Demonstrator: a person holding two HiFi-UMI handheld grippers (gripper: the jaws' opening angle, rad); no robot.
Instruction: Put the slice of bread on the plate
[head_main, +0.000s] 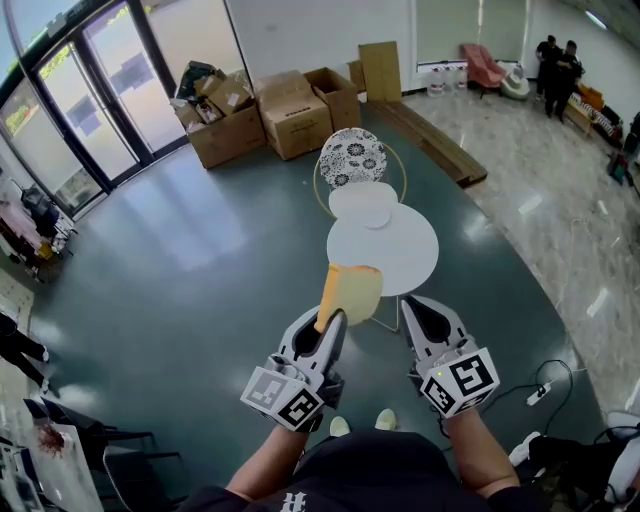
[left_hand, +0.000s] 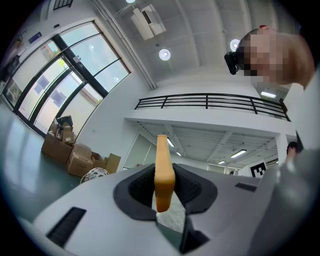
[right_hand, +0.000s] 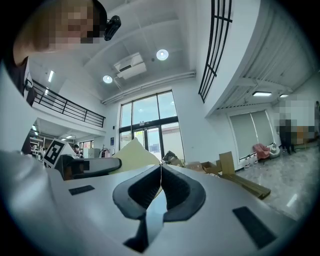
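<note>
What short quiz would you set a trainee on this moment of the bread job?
1. What is the left gripper holding? A. a slice of bread B. a cup C. nothing
2. True or false: the slice of bread already lies on the plate.
3. How do the right gripper's jaws stand, and is anything between them?

Key
1. A. The jaws are clamped on the slice's lower edge.
2. False. The slice is in the air, short of the plate.
3. Together, with nothing between them.
</note>
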